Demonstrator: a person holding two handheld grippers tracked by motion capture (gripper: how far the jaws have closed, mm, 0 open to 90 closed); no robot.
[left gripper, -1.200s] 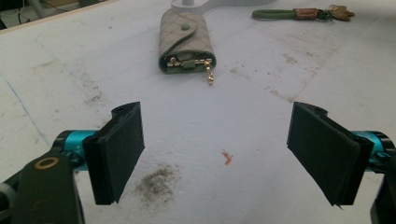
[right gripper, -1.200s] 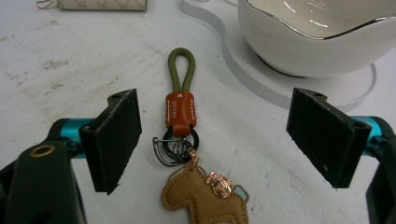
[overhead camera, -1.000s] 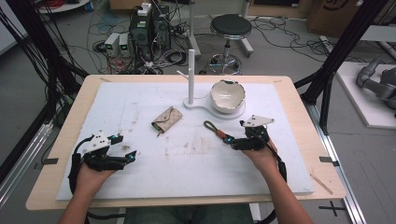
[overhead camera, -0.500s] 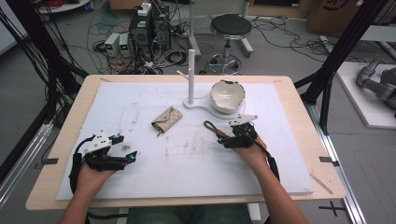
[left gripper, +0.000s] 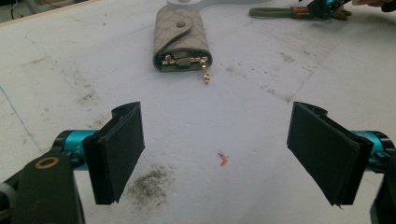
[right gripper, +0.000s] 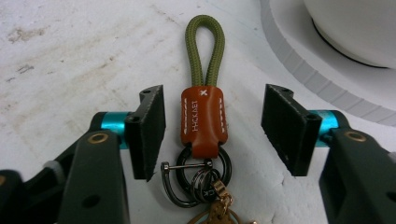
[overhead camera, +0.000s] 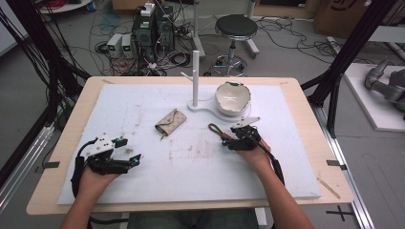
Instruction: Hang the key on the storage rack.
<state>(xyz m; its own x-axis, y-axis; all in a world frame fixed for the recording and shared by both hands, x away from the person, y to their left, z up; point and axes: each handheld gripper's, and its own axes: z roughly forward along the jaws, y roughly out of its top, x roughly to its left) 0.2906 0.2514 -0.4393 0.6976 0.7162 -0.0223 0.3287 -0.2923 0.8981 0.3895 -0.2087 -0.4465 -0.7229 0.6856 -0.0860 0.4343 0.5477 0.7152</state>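
A key fob (right gripper: 204, 119) with an olive cord loop, a brown leather tab and metal rings lies flat on the white mat (overhead camera: 200, 162). My right gripper (right gripper: 217, 130) straddles its leather tab. The jaws have just been closing, and a gap remains on each side, so the pads (right gripper: 149, 128) are off the fob. From above, the right gripper (overhead camera: 228, 141) sits at the fob (overhead camera: 215, 129) right of centre. A beige key pouch (overhead camera: 170, 122) lies mid-mat, its open end with brass hooks facing my left gripper (left gripper: 224, 154). That left gripper (overhead camera: 130, 151) rests open and empty at the front left.
A white bowl (overhead camera: 232, 98) sits on the base of a white post stand (overhead camera: 195, 71) at the back of the mat, just beyond the right gripper. The mat carries dirt smudges and a small red scrap (left gripper: 222, 158). A wooden table edge (overhead camera: 191, 206) borders the mat.
The right hand has moved left and a little down onto the key fob, and its jaws have narrowed around the leather tab. The left hand has stayed put.
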